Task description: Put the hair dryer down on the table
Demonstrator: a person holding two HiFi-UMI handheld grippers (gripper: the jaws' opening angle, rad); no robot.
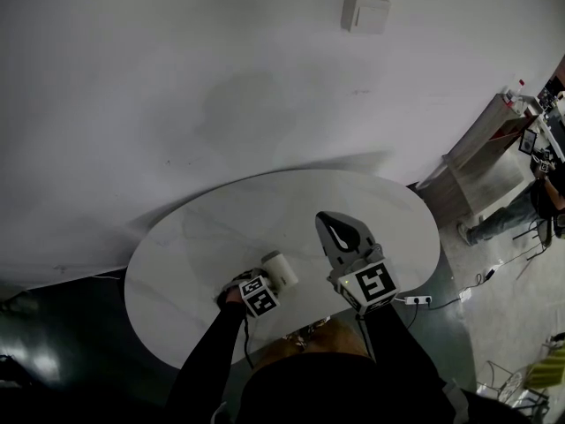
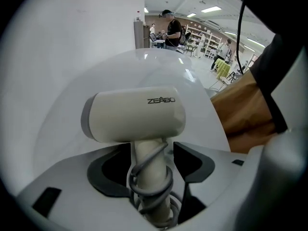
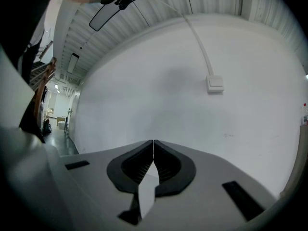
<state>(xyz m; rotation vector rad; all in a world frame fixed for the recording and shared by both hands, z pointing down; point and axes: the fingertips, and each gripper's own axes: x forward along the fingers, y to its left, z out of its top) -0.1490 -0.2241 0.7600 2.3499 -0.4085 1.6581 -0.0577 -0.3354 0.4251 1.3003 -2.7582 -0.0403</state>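
Observation:
The cream hair dryer (image 1: pixel 281 270) (image 2: pixel 134 115) rests on the round white table (image 1: pixel 203 237) near its front edge, barrel pointing sideways. A grey cord is wound round its handle (image 2: pixel 150 174). My left gripper (image 1: pixel 268 283) (image 2: pixel 150 159) stands open around that handle, with a narrow dark gap showing on each side between pad and handle. My right gripper (image 1: pixel 335 225) (image 3: pixel 153 146) hovers over the table to the right of the dryer. Its jaws are shut tip to tip with nothing in them, and they point at the white wall.
A switch box (image 1: pixel 365 11) (image 3: pixel 215 83) is on the wall behind the table. A wooden cabinet (image 1: pixel 481 157) and a person (image 1: pixel 530 206) are at the right. A power strip (image 1: pixel 418 300) lies on the floor. A brown seat (image 2: pixel 245 105) is close to the table's near edge.

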